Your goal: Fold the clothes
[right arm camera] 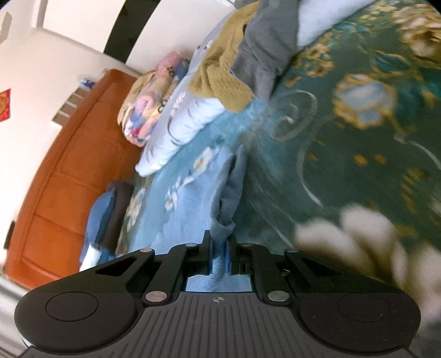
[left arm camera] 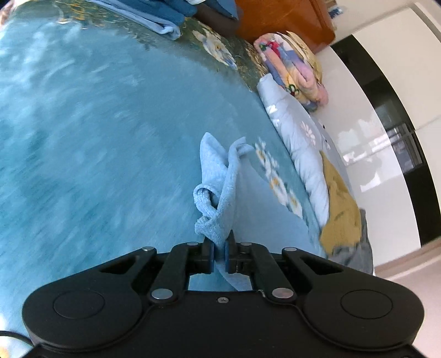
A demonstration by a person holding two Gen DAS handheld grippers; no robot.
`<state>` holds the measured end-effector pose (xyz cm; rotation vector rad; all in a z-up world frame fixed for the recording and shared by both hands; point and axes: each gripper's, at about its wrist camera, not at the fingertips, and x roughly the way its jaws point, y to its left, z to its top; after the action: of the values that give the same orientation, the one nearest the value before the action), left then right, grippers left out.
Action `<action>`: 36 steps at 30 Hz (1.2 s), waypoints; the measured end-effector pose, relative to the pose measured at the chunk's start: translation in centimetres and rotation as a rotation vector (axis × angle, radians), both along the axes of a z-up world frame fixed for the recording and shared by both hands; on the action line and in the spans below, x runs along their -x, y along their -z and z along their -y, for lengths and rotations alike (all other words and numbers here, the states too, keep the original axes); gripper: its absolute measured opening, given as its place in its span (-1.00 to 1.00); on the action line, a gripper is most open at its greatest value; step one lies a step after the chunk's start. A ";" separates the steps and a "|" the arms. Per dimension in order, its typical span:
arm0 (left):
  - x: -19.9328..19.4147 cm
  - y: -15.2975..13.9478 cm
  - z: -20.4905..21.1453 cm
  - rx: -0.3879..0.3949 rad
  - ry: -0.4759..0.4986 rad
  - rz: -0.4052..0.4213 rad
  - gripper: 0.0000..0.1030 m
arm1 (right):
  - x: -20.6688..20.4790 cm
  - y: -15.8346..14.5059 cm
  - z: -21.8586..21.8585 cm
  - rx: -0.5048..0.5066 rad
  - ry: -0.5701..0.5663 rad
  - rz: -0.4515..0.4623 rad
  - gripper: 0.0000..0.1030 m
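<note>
In the left wrist view, folded clothes (left arm camera: 168, 19) already lie at the far end of the bed (left arm camera: 82, 124), while the left gripper (left arm camera: 219, 254) is pinched tight on the blue garment (left arm camera: 220, 192), lifted over the bed, its fold seemingly just begun. In the right wrist view, the right gripper (right arm camera: 219, 258) clamps another edge of that garment (right arm camera: 228, 198) above the bed (right arm camera: 358, 165), with a yellow and grey heap (right arm camera: 248, 55) beyond probably still waiting.

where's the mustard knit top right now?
The mustard knit top lies at the right edge of the left wrist view, draped over the pale blue quilt with a grey garment beside it; in the right wrist view it sits top centre.
</note>
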<state>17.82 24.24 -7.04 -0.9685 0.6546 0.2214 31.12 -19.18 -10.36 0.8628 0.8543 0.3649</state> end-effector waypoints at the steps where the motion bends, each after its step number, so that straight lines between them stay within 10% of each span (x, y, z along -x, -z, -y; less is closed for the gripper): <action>1: 1.1 0.1 0.3 0.004 0.005 -0.001 -0.92 | 1.1 0.0 0.4 0.004 -0.005 -0.006 -0.87; 10: 3.7 0.8 0.8 -0.068 0.093 -0.030 -0.81 | 4.6 2.5 1.6 0.030 -0.048 -0.101 -0.82; 17: 5.6 -2.0 1.1 -0.205 0.177 0.059 -0.81 | 5.8 0.5 3.9 0.096 -0.129 -0.002 -0.80; 26: -1.8 -3.5 7.3 -0.286 0.393 0.097 -0.81 | -0.2 1.1 3.6 0.093 -0.166 0.038 -0.32; 36: -9.5 0.8 9.3 -0.245 0.447 0.006 -0.93 | -6.2 3.2 1.9 0.029 -0.258 0.005 -0.42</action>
<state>27.35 14.93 -7.84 -0.5696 0.8001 -0.0965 37.34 -21.04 -13.57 0.7258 0.9664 0.5783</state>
